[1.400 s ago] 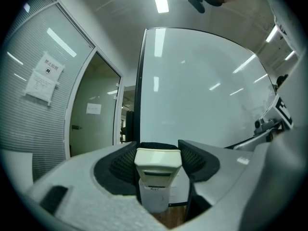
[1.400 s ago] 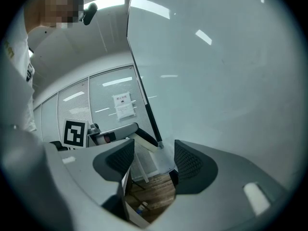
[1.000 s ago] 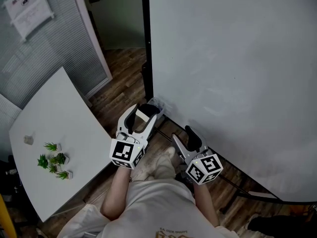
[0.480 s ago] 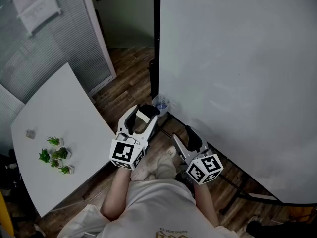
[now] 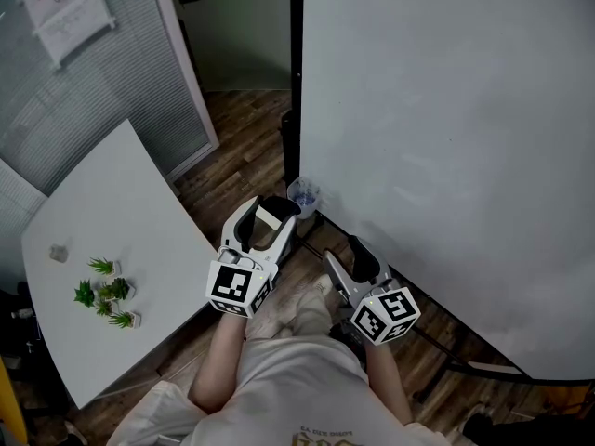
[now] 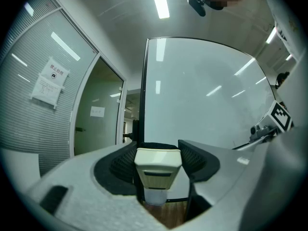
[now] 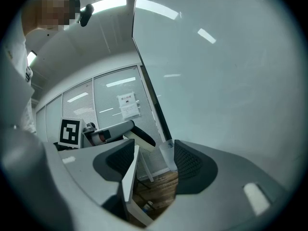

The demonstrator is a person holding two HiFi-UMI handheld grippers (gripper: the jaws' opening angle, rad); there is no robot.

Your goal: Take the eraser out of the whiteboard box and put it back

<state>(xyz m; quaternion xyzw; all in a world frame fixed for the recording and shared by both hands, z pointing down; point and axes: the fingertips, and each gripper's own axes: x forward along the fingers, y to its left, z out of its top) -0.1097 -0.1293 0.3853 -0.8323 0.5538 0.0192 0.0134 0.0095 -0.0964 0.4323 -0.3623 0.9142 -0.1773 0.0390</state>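
In the head view my left gripper point(image 5: 273, 208) is shut on a cream eraser point(image 5: 270, 215) with a dark underside, held just short of the small clear whiteboard box point(image 5: 303, 195) at the whiteboard's point(image 5: 446, 137) lower left corner. The left gripper view has the eraser point(image 6: 158, 166) clamped between the jaws, with the clear box point(image 6: 155, 196) showing below it. My right gripper point(image 5: 342, 251) hangs open and empty to the right, near the board's bottom edge. Through its open jaws the right gripper view shows the box point(image 7: 168, 154) and the held eraser point(image 7: 140, 137).
A white table point(image 5: 112, 221) with small potted plants point(image 5: 102, 295) stands close on the left. Behind it is a glass wall with blinds and a paper notice point(image 5: 60, 3). The whiteboard's dark stand leg point(image 5: 465, 365) runs along the wooden floor at the right.
The head view has shifted, so the board edge and box sit further right and the box shows clear of the left gripper's tip. Both grippers keep the same pose and grip.
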